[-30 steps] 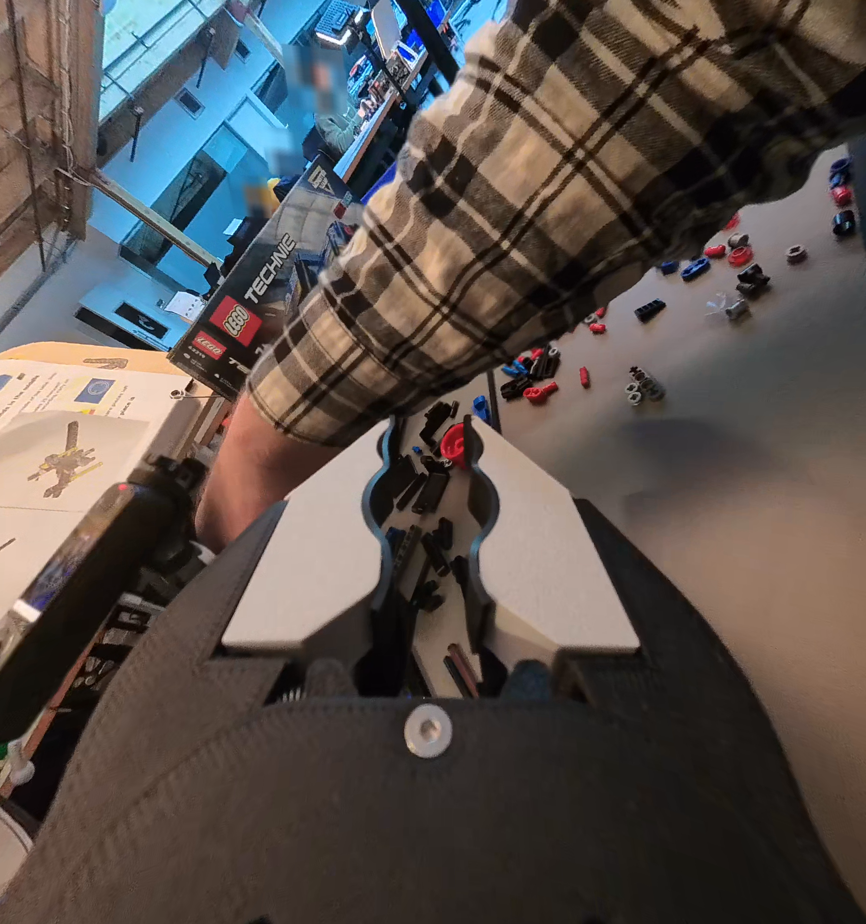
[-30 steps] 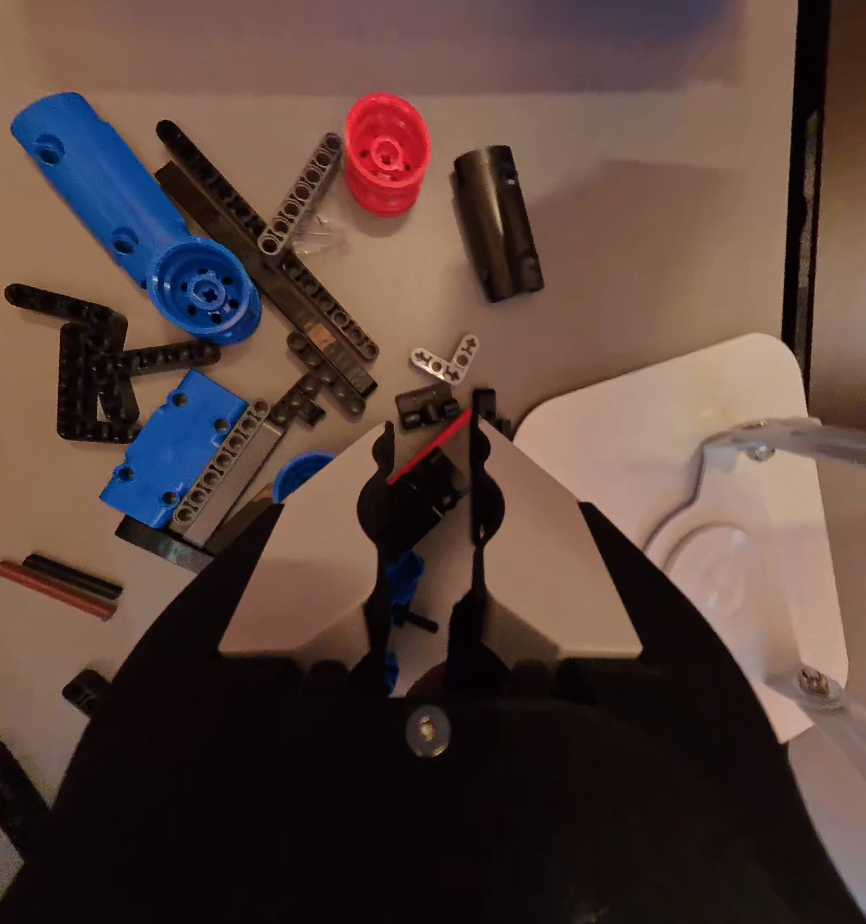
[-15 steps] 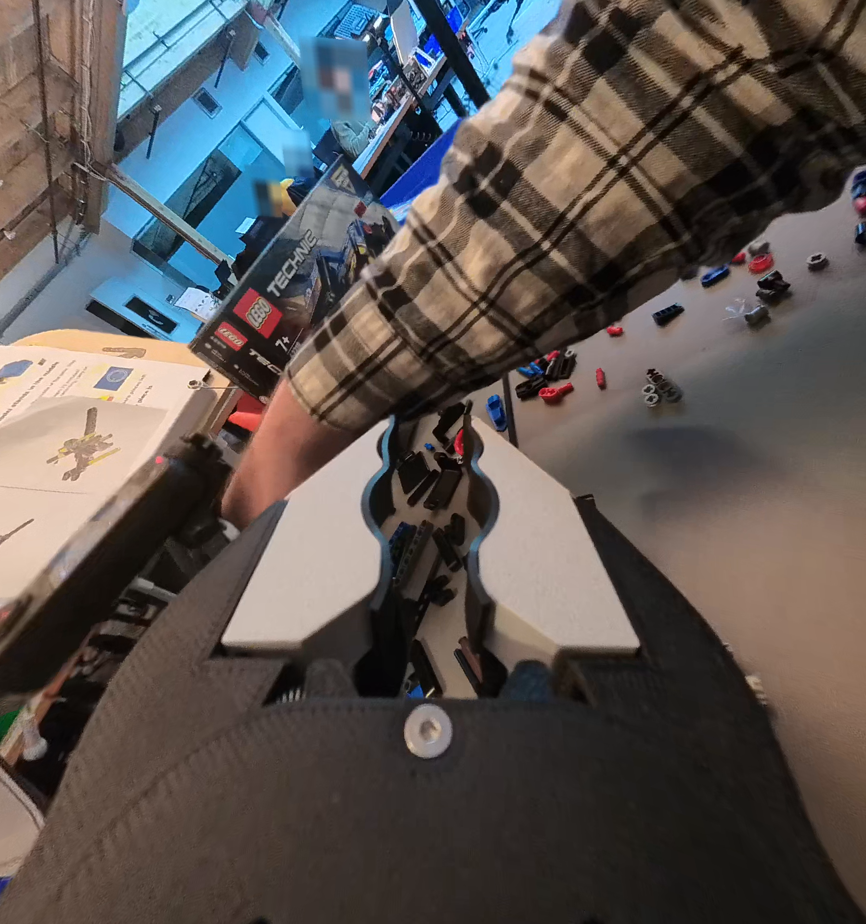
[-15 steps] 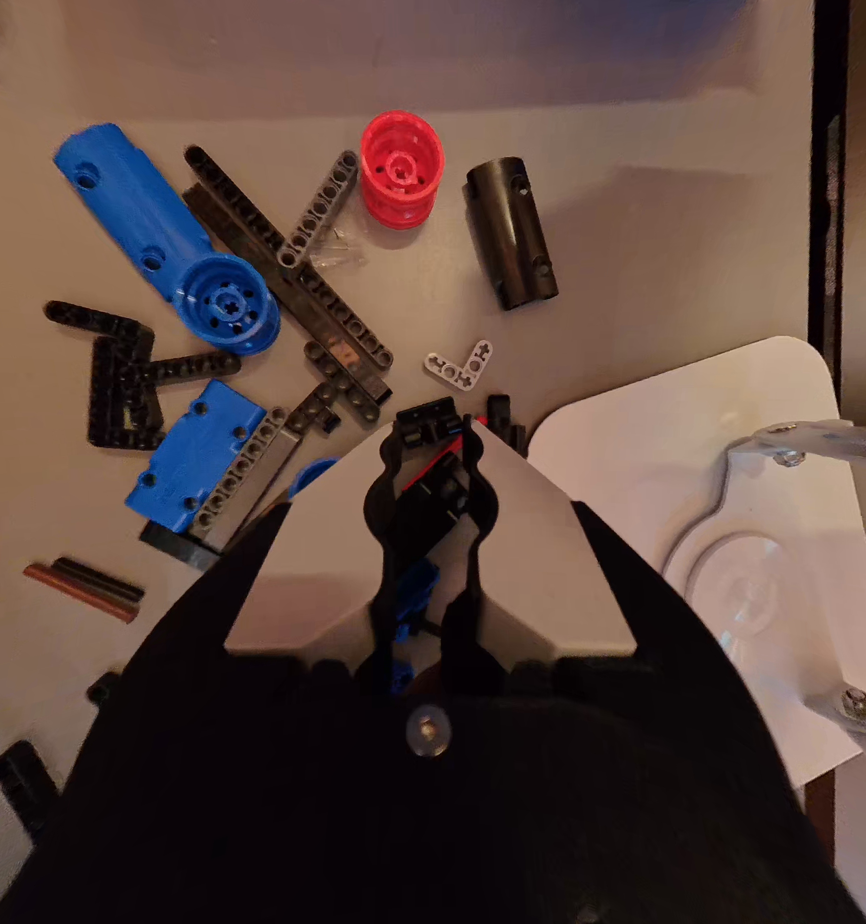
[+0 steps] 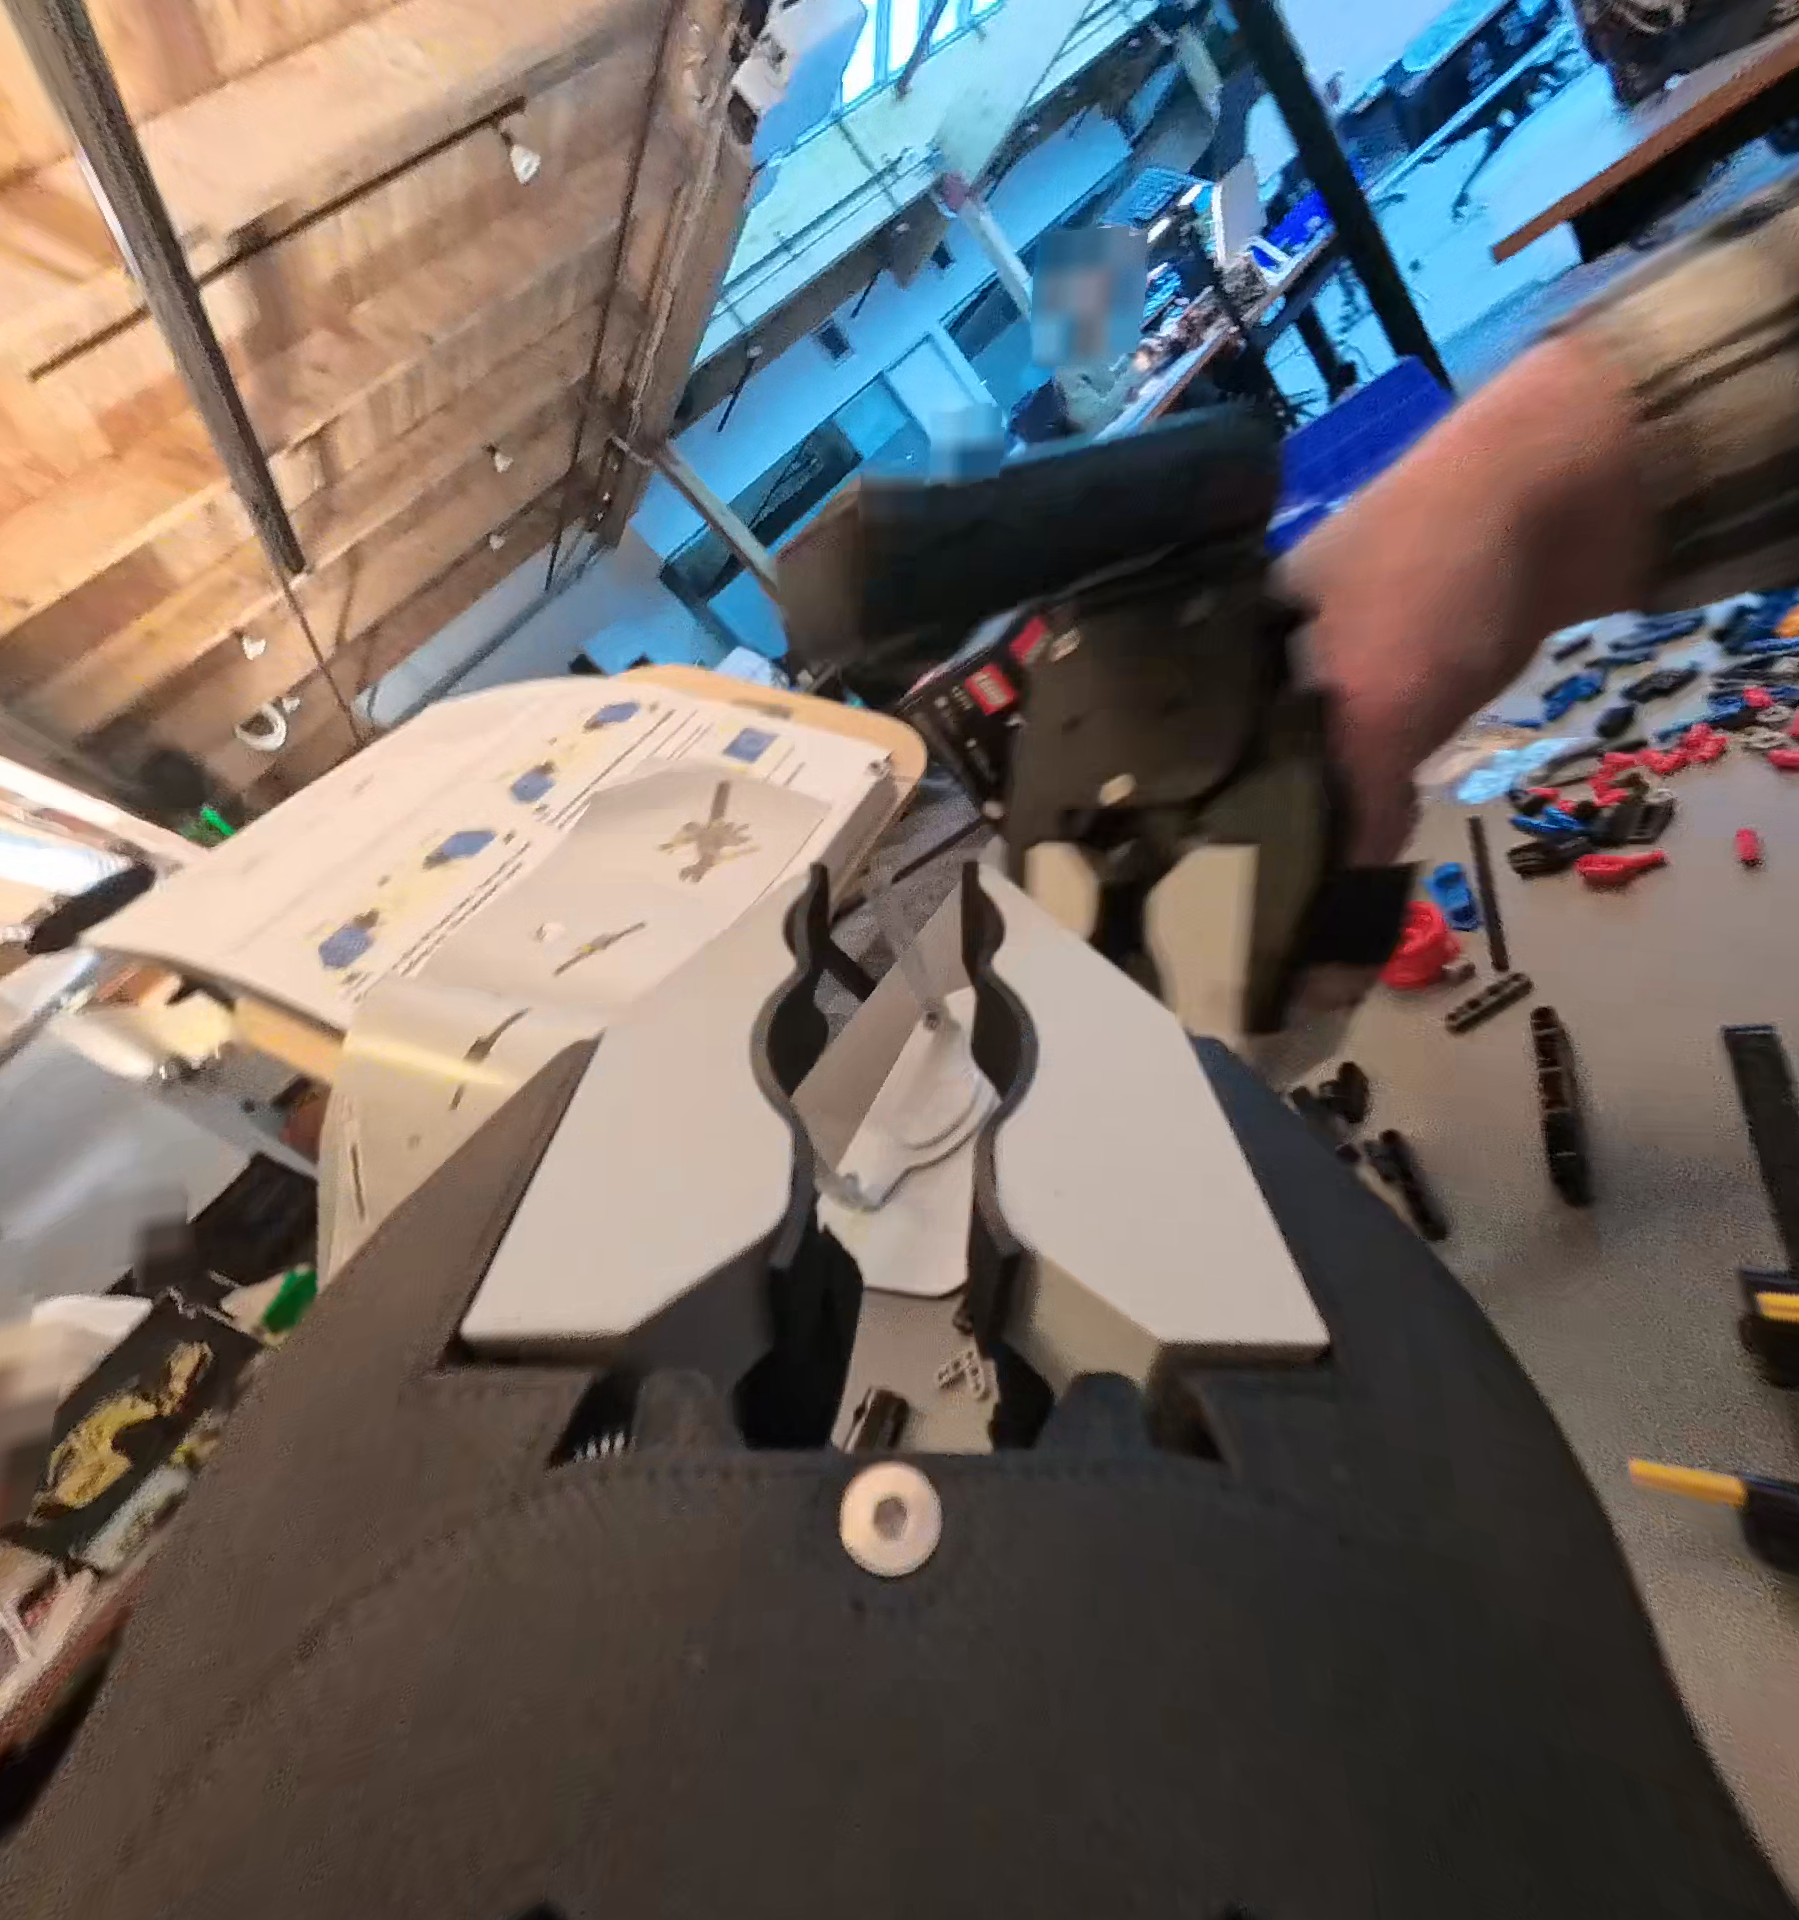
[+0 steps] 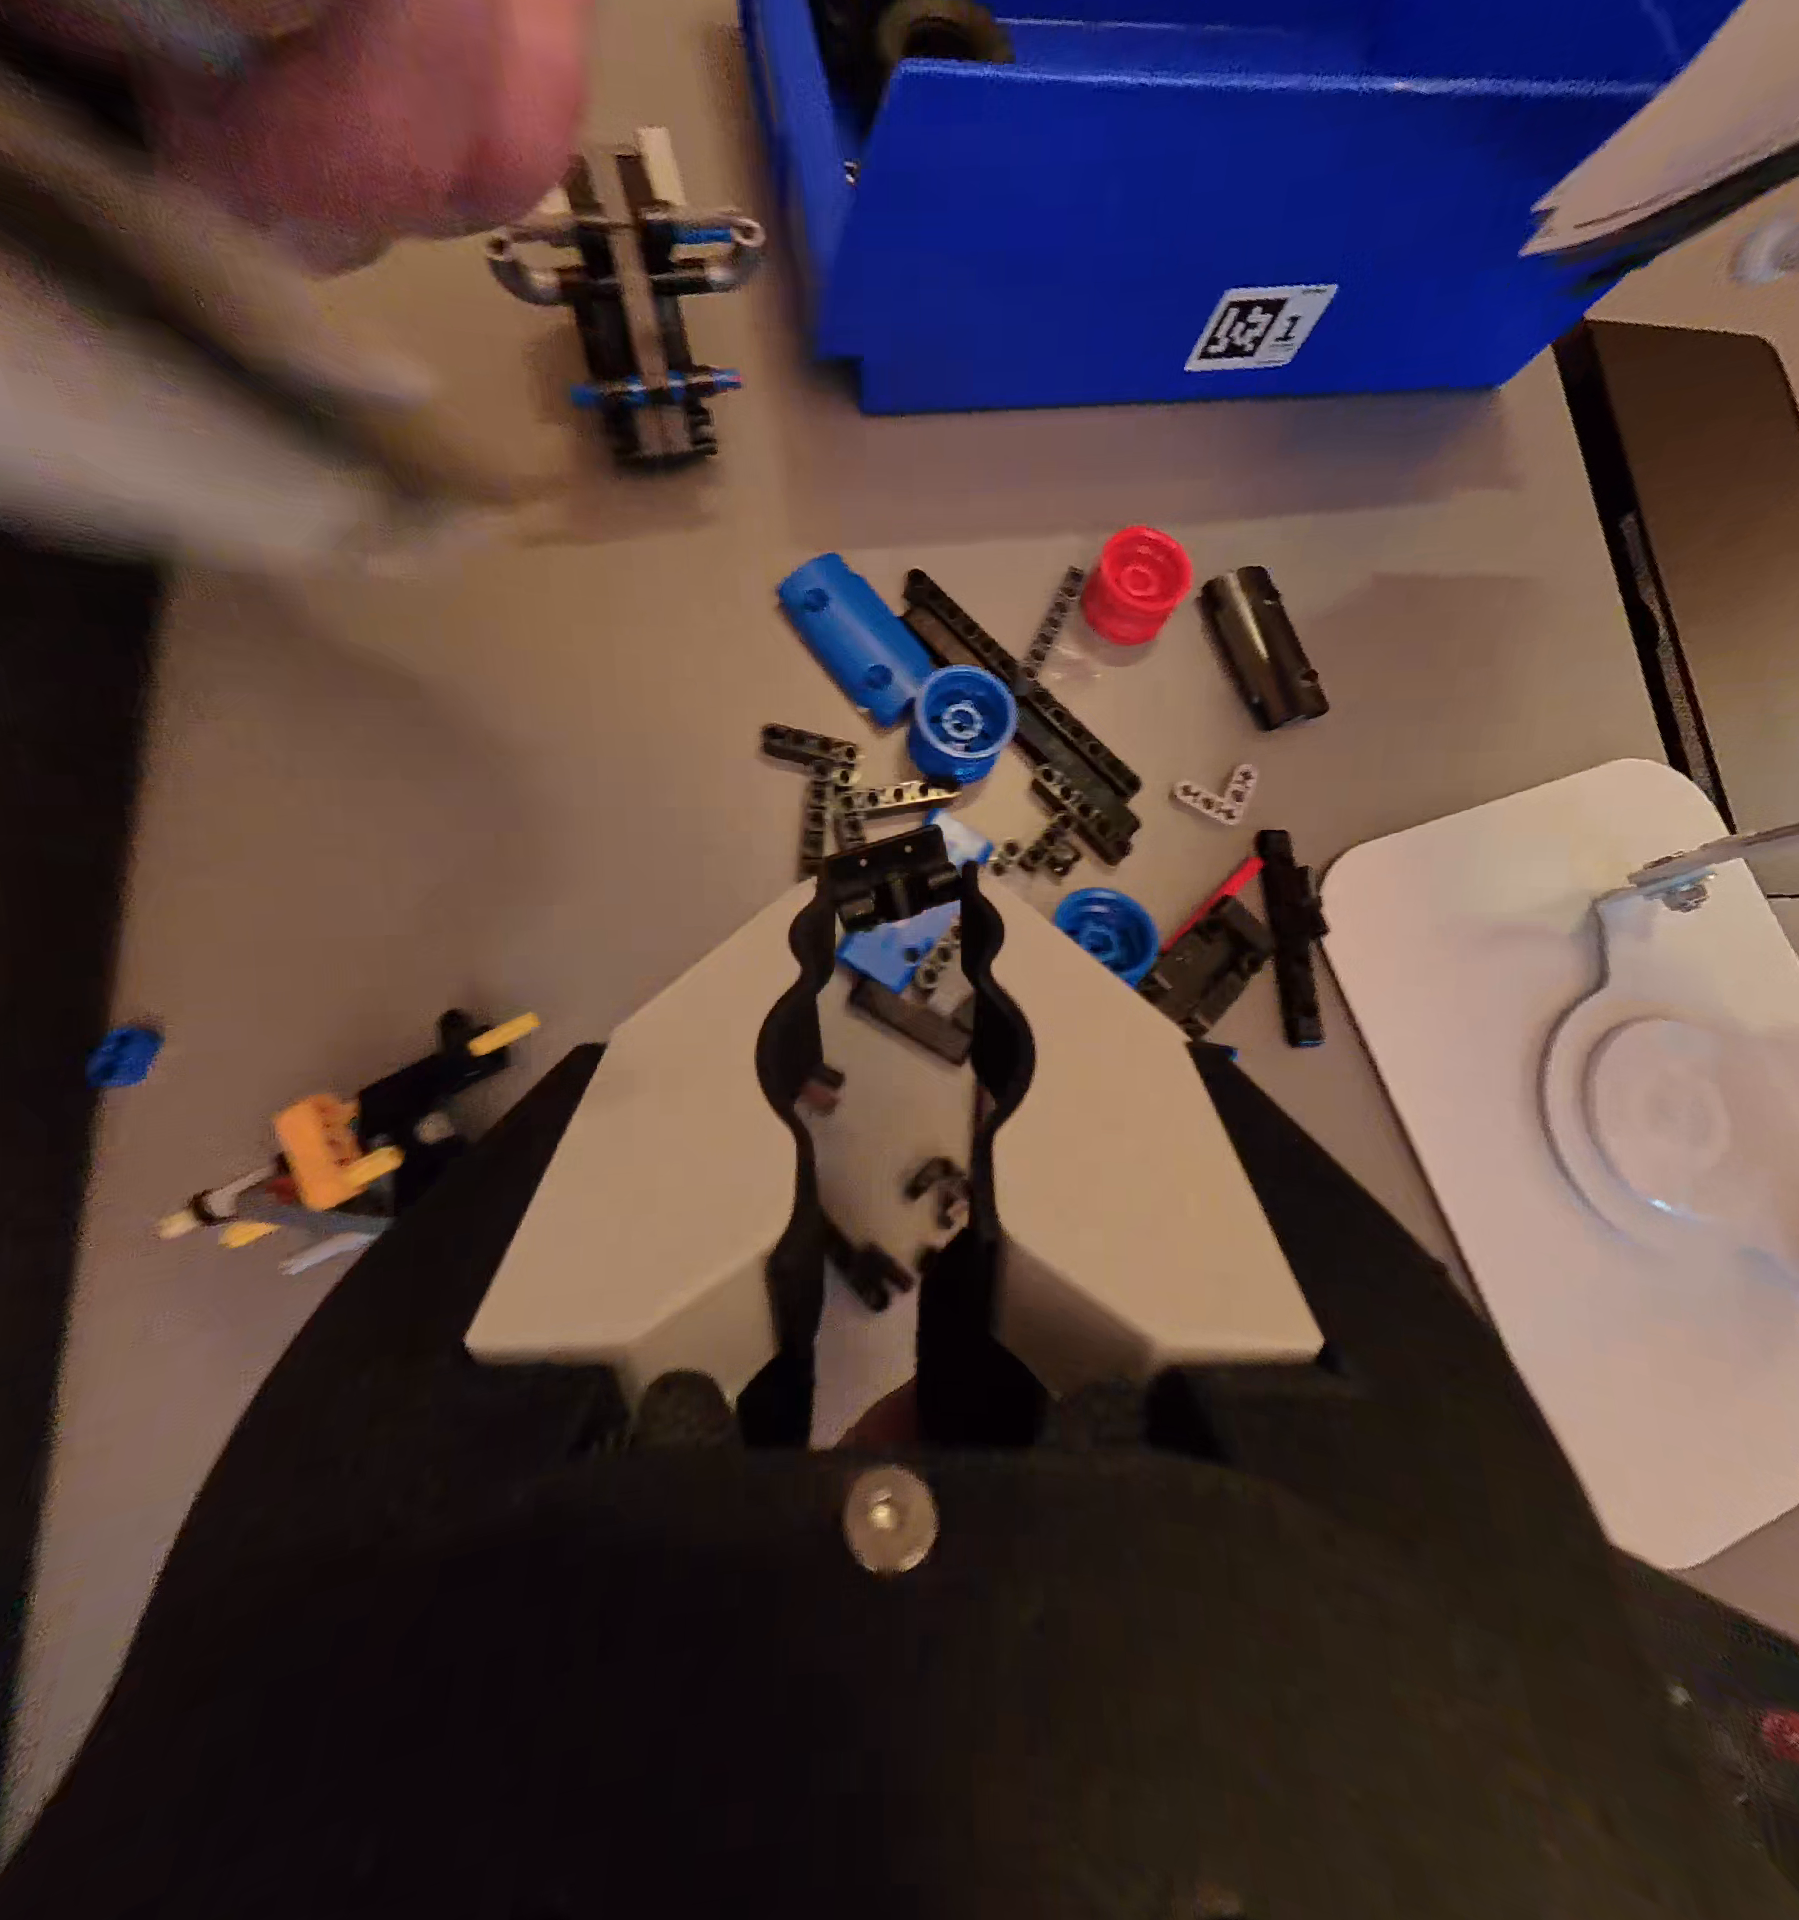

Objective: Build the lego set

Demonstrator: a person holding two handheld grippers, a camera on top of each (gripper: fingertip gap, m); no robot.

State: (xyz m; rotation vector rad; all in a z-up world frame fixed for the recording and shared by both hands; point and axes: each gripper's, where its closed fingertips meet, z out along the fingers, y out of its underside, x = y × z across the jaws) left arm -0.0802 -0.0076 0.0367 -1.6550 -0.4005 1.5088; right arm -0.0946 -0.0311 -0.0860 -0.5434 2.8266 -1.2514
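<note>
The right tool [image 6: 893, 883] pinches a small black studded plastic connector [image 6: 890, 878] crosswise at its very tips, held above the grey bench [image 6: 521, 831]. The half-built black and blue beam frame [image 6: 646, 312] lies far ahead and left, its long axis pointing away. The left tool [image 5: 893, 904], a little open and empty, points elsewhere.

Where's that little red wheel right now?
In the right wrist view, the red wheel lies on the table toward the upper right, between a grey beam on its left and a black tube on its right, below the blue bin.
</note>
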